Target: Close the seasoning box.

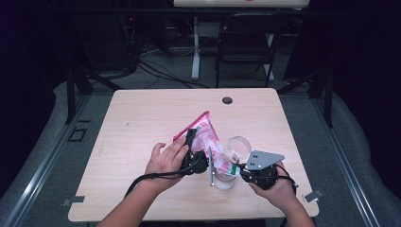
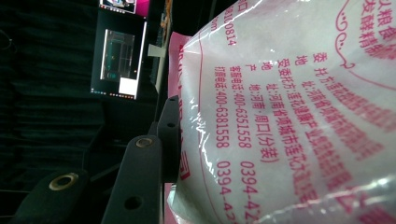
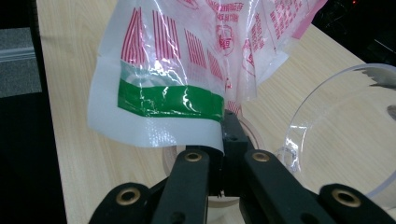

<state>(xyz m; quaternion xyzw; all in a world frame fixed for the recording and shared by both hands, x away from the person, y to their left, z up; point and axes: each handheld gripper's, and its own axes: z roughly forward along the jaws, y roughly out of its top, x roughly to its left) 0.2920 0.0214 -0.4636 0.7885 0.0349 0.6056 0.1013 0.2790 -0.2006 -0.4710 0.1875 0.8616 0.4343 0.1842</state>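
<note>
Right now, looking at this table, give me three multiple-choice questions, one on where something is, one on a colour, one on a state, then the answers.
1. Where is the clear container?
A. beside the right gripper
B. by the table's far left corner
C. on the chair

2. What colour is the band along the plastic bag's mouth edge?
A. blue
B. green
C. yellow

3. How are the right gripper's jaws?
A. wide open
B. shut on the plastic bag
C. shut on nothing

Answers: 1 A, it stands just past that gripper. 2 B, the right gripper view shows a green strip. 3 B, both jaws pinch the bag's edge.
</note>
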